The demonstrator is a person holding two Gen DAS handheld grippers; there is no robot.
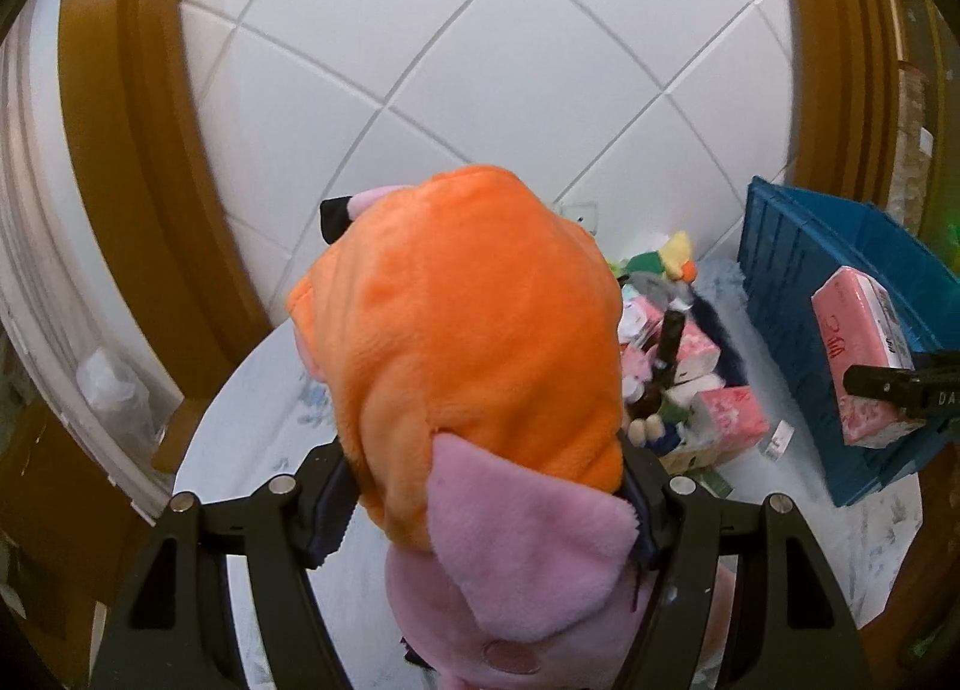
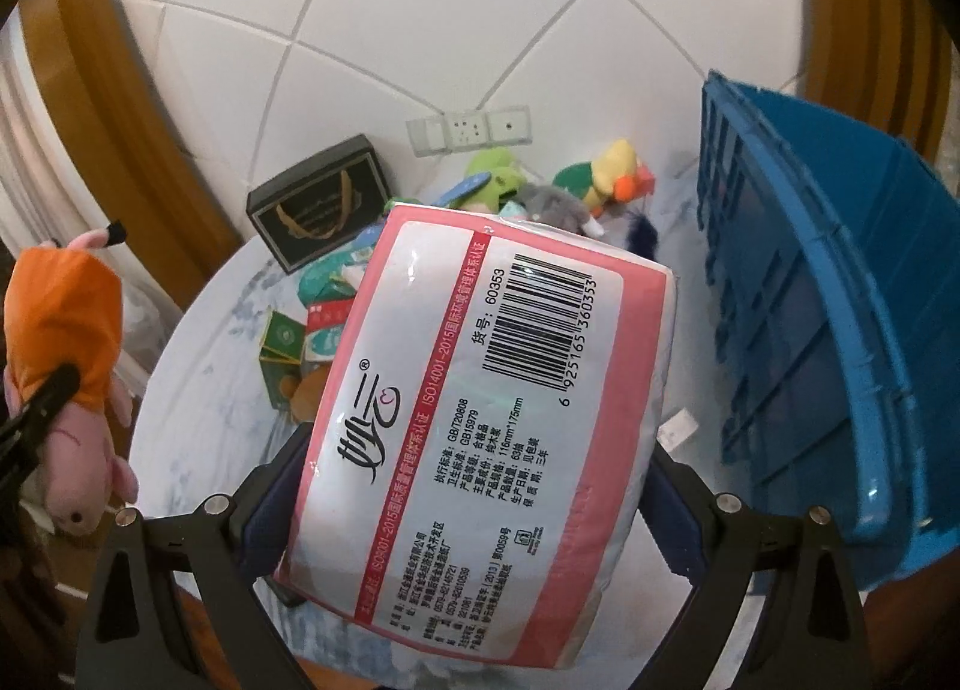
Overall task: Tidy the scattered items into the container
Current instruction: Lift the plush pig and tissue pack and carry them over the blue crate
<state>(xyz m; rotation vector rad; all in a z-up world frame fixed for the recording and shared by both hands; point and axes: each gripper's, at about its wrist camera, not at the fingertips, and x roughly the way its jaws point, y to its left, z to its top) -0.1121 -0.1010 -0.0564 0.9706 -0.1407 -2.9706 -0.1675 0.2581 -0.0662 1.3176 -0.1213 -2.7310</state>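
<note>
The left gripper (image 1: 486,486) was closed around a pink plush toy (image 1: 480,360) in an orange jacket, its jaws pressed into the soft body and holding it above the near left part of the white table (image 1: 252,420). The right gripper (image 2: 468,516) was clamped on a pink tissue pack (image 2: 480,426), held in the air just left of the blue crate (image 2: 840,330), which stood at the right of the table.

A heap of loose items (image 2: 318,330) lay at the far middle of the table, with a black box (image 2: 321,210) leaning on the tiled wall behind it.

The slick wrapper probably offered little friction, so the pack could slip or rotate in the jaws if swung quickly. The crate's tall near wall could catch the pack's lower edge if it were not lifted high enough. The plush, pinched off-centre, might sag and brush the heap.
</note>
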